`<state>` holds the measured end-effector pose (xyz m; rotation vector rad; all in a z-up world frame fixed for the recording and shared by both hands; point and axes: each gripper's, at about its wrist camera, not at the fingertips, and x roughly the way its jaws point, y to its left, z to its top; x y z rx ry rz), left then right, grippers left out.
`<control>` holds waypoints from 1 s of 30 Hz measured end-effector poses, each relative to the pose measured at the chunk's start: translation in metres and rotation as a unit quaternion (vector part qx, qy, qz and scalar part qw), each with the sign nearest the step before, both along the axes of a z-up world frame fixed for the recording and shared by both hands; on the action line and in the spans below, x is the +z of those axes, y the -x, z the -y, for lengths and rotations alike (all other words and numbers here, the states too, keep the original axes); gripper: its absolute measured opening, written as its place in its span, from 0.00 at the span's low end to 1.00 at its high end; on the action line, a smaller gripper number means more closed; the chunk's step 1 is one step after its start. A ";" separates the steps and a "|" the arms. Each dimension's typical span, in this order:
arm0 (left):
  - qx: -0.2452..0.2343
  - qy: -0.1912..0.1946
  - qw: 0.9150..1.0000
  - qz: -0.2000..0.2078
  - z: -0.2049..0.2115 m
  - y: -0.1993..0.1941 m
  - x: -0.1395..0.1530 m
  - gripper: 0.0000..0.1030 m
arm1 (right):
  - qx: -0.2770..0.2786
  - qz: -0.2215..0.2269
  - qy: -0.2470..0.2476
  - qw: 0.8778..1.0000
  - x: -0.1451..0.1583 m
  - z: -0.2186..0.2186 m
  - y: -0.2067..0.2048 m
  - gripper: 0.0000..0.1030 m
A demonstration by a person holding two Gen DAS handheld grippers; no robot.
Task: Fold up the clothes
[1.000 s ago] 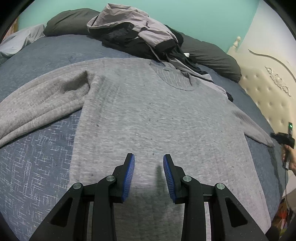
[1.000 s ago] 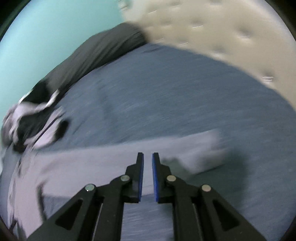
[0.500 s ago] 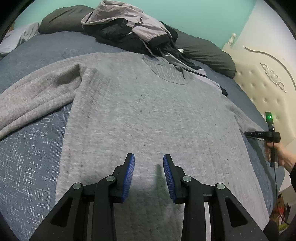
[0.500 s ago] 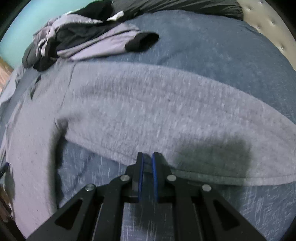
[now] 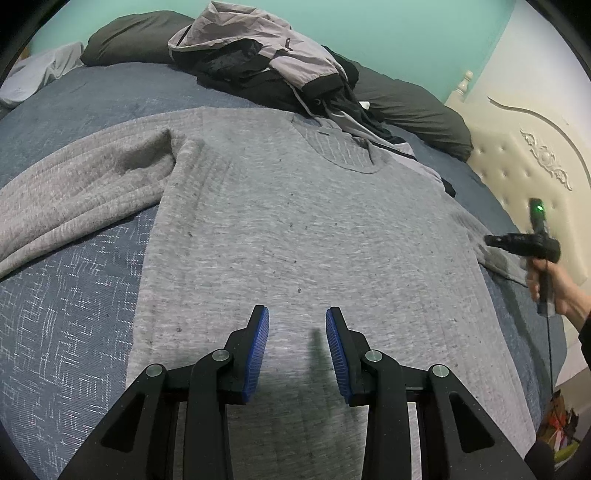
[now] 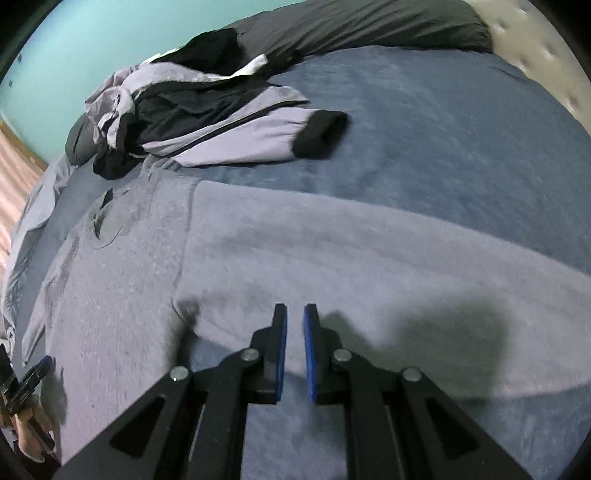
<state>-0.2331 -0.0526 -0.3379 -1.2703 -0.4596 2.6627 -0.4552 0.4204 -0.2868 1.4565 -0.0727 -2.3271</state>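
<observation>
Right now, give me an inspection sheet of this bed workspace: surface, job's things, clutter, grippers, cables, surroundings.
Surface: bed with blue cover.
Job's things: grey sweater lies flat, front up, both sleeves spread outward.
Clutter: jacket heaped just beyond the sweater's collar; dark pillows behind.
Grippers: left gripper open over the sweater's lower body, nothing between its fingers; right gripper nearly shut above the sleeve, empty.
Cables: thin cord hanging below the right hand.
Surroundings: teal wall, cream tufted headboard.
</observation>
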 end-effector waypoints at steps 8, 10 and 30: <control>0.000 -0.008 1.000 0.000 0.003 0.000 0.000 0.34 | 0.027 0.043 -0.042 0.998 -0.046 0.034 -0.008 0.09; -0.001 -0.009 1.000 0.000 0.004 0.000 0.000 0.34 | 0.039 0.039 -0.042 0.998 -0.047 0.032 -0.017 0.09; 0.001 -0.013 1.000 0.001 0.008 -0.003 0.000 0.34 | 0.039 0.035 -0.011 0.999 -0.050 0.069 -0.014 0.08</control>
